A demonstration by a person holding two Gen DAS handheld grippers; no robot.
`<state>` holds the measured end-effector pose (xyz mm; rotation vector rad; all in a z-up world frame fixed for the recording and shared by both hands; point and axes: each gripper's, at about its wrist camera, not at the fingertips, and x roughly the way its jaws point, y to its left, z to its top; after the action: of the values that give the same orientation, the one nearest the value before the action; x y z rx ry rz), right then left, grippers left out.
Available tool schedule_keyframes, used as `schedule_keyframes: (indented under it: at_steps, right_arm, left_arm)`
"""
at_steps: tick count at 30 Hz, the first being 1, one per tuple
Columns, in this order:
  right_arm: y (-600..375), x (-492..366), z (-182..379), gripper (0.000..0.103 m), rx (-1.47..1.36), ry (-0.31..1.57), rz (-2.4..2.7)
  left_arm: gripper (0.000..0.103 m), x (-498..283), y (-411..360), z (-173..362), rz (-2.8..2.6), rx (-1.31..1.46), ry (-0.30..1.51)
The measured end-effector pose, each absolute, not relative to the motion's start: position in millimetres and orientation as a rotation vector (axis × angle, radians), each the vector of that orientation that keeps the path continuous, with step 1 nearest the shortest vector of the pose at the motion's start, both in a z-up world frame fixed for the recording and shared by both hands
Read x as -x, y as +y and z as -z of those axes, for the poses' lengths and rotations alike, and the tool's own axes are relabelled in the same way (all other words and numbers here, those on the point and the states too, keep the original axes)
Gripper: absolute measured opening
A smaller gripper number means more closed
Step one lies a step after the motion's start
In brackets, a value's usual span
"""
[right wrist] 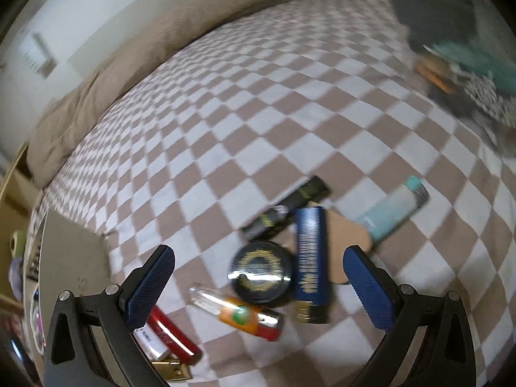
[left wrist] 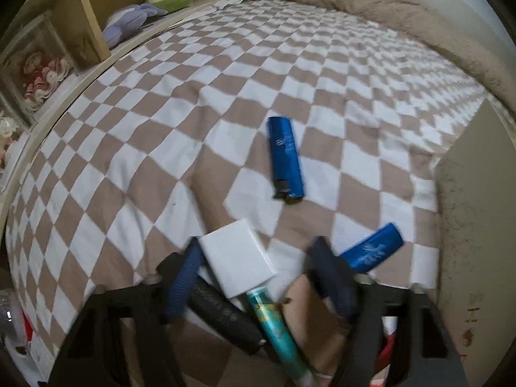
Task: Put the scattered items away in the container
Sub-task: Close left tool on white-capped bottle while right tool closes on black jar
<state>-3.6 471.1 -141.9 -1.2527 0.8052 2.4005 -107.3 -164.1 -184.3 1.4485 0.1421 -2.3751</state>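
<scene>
Left gripper [left wrist: 258, 274]: low at the bottom of its view, fingers spread; a white box [left wrist: 237, 262] sits between them, touching the left finger [left wrist: 183, 280] — whether it is gripped, I cannot tell; the frame is blurred.
Below the box: a black tube [left wrist: 222, 316] and a teal tube [left wrist: 277, 329] cross under it.
Right gripper [right wrist: 258, 285]: bottom of its view, fingers wide apart and holding nothing, above a cluster — round black jar [right wrist: 261, 269], dark blue tube [right wrist: 311, 258], black tube [right wrist: 287, 208], orange bottle [right wrist: 238, 314], red item [right wrist: 171, 332] by the left finger.
Container: a pale wall [left wrist: 477, 242] at the right edge of the left view; a grey rim [right wrist: 71, 258] at lower left of the right view.
Open room: checkered bedspread [left wrist: 193, 96] runs bare toward the beige blanket [left wrist: 371, 3] at the top.
Left view only: two blue tubes, one mid-frame [left wrist: 285, 158], one just beside the right finger [left wrist: 374, 250]; plush toys [left wrist: 129, 22] upper left.
Right view only: pale teal tube [right wrist: 393, 211] at right.
</scene>
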Motion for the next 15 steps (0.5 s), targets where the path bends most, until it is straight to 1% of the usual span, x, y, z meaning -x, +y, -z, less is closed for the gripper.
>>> schedule_keyframes:
  at_steps: [2, 5, 6, 11, 15]
  right_arm:
    - [473, 8, 151, 0.103, 1.261, 0.83, -2.405]
    - [470, 8, 154, 0.103, 1.285, 0.869, -2.435]
    - [469, 0, 155, 0.103, 1.293, 0.889, -2.451]
    - [465, -22, 144, 0.103, 1.334, 0.863, -2.482]
    - [446, -15, 136, 0.103, 1.371, 0.887, -2.512]
  left_arm:
    - [0.054, 106, -165, 184, 2.385, -1.448, 0.15]
    - [0.045, 105, -166, 183, 2.404, -1.455, 0.17]
    - [0.044, 105, -165, 183, 2.407, -1.457, 0.173]
    - [0.043, 105, -165, 183, 2.42, -1.456, 0.198]
    - [0.043, 103, -168, 182, 2.43, -1.452, 0.266]
